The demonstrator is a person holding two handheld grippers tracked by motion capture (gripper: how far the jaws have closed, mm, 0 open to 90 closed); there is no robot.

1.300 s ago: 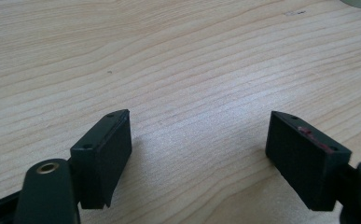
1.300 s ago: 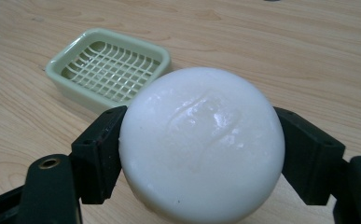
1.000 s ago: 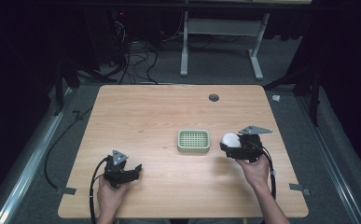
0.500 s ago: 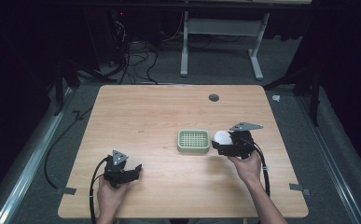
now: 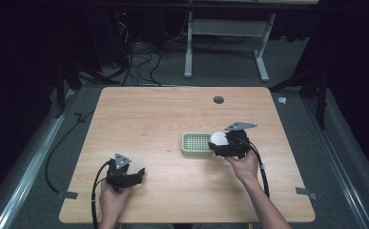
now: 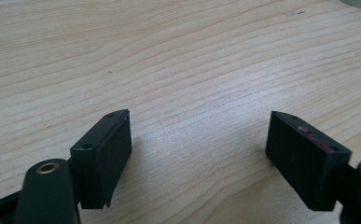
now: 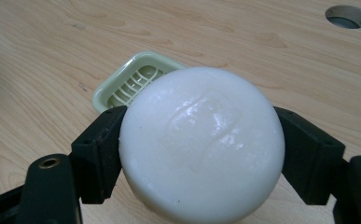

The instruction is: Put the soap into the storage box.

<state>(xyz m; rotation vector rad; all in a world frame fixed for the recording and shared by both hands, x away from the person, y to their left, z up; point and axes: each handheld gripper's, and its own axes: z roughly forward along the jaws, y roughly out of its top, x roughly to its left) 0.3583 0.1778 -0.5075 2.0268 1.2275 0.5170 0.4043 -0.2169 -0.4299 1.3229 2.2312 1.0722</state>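
My right hand-held gripper (image 5: 220,144), jaws clamped on the round white soap (image 7: 201,142), hangs at the green dish's (image 5: 196,143) right edge, while my left hand-held gripper (image 5: 133,177) rests wide open, empty, well left of the dish.

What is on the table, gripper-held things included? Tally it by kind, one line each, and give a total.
Soap bar, white, round, clamped in the right gripper: 1
Soap dish, pale green, slatted: 1
Total: 2
The left gripper holds nothing; its jaws stand apart over bare wood.
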